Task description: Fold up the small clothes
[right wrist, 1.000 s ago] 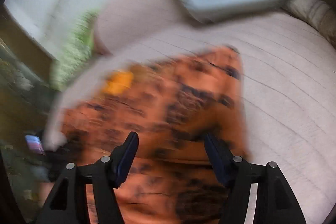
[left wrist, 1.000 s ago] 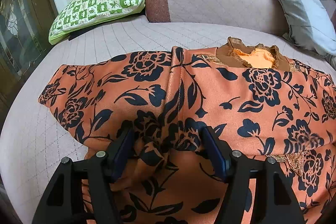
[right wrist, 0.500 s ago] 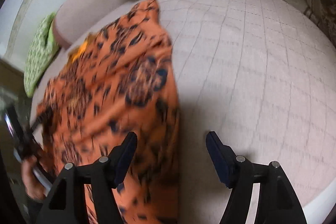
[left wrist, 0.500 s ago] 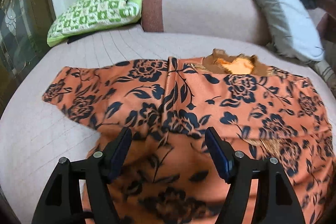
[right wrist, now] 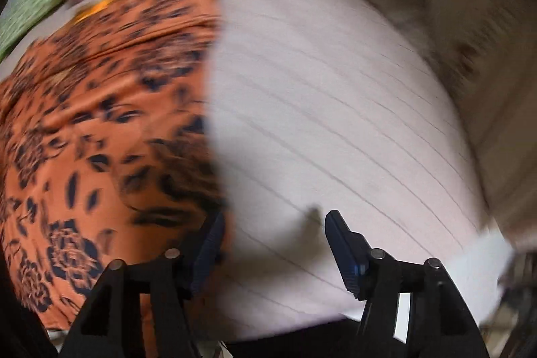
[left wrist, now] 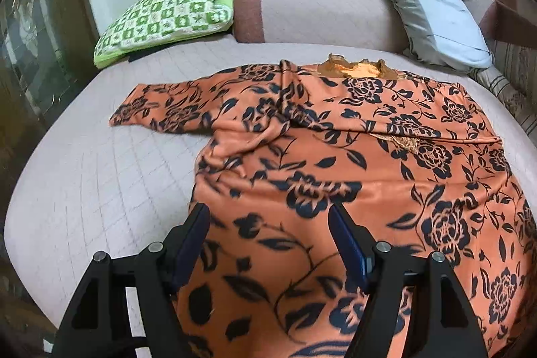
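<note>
Orange floral top (left wrist: 352, 156) lies spread on the quilted bed (left wrist: 100, 176), one sleeve out toward the green pillow (left wrist: 167, 15), collar toward the bolster (left wrist: 312, 12). Left gripper (left wrist: 268, 234) above the hem, jaws apart, nothing held. Right gripper (right wrist: 272, 240) at the top's right edge, jaws apart, empty; view blurred.

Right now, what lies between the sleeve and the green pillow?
Only bare quilted bed cover lies between the sleeve and the green pillow. The left wrist view shows this.
</note>
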A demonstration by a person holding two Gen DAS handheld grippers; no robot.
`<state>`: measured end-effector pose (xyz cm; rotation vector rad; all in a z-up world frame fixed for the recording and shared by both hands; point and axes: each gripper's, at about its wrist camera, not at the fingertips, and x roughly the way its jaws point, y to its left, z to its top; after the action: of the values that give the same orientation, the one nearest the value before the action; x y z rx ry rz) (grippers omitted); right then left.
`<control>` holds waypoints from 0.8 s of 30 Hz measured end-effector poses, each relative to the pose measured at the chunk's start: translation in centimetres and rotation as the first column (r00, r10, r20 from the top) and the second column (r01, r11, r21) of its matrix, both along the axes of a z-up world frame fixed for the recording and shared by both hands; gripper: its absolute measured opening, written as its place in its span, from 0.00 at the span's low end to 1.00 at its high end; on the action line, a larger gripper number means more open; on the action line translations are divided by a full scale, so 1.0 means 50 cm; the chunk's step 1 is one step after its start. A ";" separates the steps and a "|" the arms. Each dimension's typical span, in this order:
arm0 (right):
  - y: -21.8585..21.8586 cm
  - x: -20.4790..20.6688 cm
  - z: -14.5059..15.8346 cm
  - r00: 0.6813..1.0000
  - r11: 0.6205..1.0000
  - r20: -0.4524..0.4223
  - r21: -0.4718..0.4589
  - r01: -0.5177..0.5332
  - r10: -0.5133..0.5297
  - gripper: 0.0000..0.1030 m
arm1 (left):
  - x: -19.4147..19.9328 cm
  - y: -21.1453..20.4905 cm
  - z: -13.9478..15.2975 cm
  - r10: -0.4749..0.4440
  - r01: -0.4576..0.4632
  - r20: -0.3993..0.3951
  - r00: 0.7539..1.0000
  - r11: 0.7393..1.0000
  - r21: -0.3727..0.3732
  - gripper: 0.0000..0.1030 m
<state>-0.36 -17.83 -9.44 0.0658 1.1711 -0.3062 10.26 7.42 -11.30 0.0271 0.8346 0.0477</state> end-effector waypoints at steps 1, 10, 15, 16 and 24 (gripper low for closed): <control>0.020 -0.014 0.026 0.998 0.998 0.061 0.041 -0.037 0.034 0.65 | 0.000 0.005 -0.002 0.000 0.000 -0.008 1.000 1.000 -0.012 0.72; 0.068 -0.051 -0.078 0.988 0.976 -0.119 0.203 -0.077 0.102 0.63 | -0.005 0.040 -0.008 0.018 -0.021 -0.045 0.999 0.997 -0.075 0.71; 0.033 -0.113 0.019 0.998 0.994 0.060 0.106 -0.009 0.003 0.62 | -0.014 0.161 0.027 0.173 -0.167 0.002 0.985 0.952 -0.256 0.71; 0.053 -0.112 0.055 0.990 0.995 0.138 0.092 -0.044 0.031 0.63 | -0.016 0.193 0.037 0.229 -0.212 0.021 0.973 0.929 -0.304 0.72; 0.253 0.023 0.041 0.894 0.930 0.284 0.022 -0.367 0.346 0.69 | 0.134 0.418 0.035 0.394 -0.333 -0.046 0.918 0.703 -0.629 0.79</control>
<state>0.81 -5.20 -7.42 -0.0411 0.8939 0.0742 16.95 28.30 -9.54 -0.7800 0.7175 0.1420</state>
